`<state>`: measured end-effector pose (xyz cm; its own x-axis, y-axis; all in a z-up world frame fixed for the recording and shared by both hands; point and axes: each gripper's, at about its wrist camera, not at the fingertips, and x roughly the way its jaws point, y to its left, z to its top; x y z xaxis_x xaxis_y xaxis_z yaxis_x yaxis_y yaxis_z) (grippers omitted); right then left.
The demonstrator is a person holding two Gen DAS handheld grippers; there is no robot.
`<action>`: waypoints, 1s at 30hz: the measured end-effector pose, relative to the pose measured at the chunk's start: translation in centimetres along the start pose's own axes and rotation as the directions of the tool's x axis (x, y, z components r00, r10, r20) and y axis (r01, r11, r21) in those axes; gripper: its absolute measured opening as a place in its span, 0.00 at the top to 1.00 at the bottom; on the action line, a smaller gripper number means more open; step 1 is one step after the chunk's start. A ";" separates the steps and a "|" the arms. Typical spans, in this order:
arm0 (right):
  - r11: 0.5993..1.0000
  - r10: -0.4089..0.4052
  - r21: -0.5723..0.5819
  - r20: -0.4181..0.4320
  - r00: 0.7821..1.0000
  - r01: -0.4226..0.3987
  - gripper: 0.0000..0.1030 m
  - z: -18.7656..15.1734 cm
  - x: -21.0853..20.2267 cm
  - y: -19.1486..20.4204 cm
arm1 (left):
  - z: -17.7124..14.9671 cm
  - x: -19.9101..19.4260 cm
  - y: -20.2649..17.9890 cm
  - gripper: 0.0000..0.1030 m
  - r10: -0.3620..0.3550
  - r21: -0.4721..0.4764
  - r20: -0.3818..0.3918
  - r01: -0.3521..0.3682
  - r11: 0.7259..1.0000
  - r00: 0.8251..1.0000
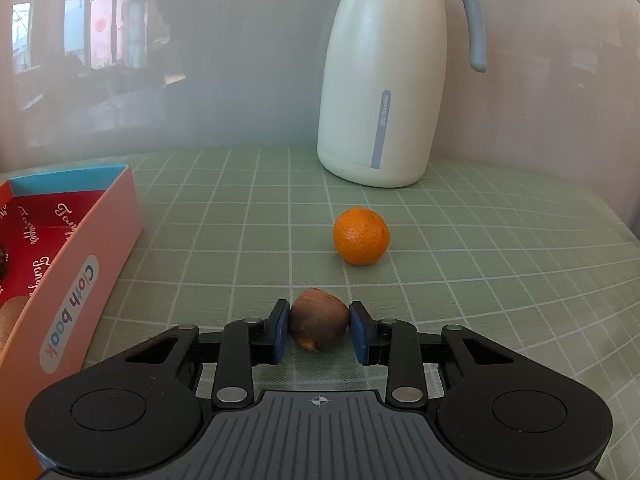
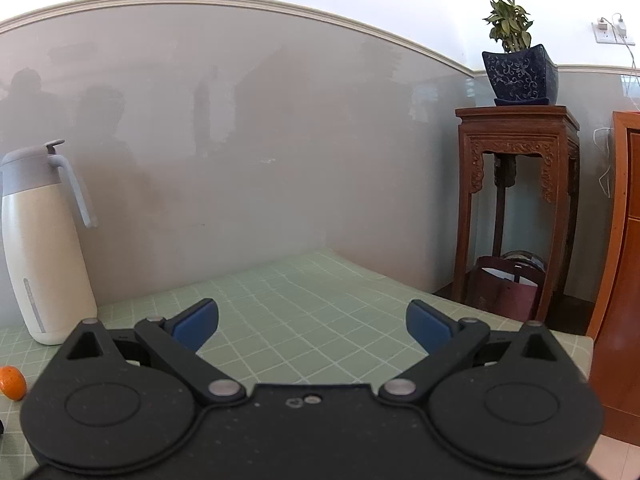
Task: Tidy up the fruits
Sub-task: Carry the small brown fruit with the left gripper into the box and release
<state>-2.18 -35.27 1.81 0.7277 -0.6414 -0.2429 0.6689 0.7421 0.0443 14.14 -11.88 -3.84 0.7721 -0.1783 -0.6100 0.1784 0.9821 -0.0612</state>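
Left fingers: both blue pads press the sides of a brown fruit on the green checked tablecloth.
Left gripper: clamped on that fruit.
Right gripper: jaws spread wide, nothing between them.
Orange: beyond the brown fruit, before the white jug.
Pink box: left, open, apart from both fruits.

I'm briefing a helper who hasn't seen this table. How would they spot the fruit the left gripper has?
Find the tall cream jug on the green checked cloth. Nearer than it lies an orange, and nearer still a small brown fruit pinched between the left gripper pads. It is dull and dark, unlike the bright orange.
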 end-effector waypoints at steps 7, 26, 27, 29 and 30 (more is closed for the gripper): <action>1.000 -0.004 0.014 -0.003 1.000 0.004 0.02 0.1 0.2 -0.5 | 0.0 -0.7 0.2 0.69 0.029 -0.002 0.038 -0.029 1.000 0.999; 0.998 0.054 -0.026 -0.007 0.999 -0.054 0.02 0.1 -0.8 3.9 | 1.5 -7.7 10.9 0.69 0.330 -0.107 0.196 -0.314 0.943 0.923; 0.998 0.058 -0.030 -0.006 0.998 -0.058 0.02 0.1 -0.9 4.3 | 1.6 -7.6 11.7 0.69 0.347 -0.119 0.184 -0.330 0.937 0.919; 0.997 0.069 -0.036 -0.007 0.998 -0.069 0.02 0.0 -1.1 5.2 | 1.5 -7.3 13.4 0.69 0.375 -0.147 0.154 -0.354 0.924 0.914; 0.997 0.073 -0.039 -0.009 0.997 -0.074 0.02 0.0 -1.2 5.6 | 1.4 -7.1 14.2 0.69 0.384 -0.159 0.138 -0.362 0.919 0.913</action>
<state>0.64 -30.33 2.36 0.7735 -0.5835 -0.2473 0.6070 0.7944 0.0241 12.07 3.27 0.68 0.8577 0.2054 -0.4713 -0.2125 0.9764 0.0388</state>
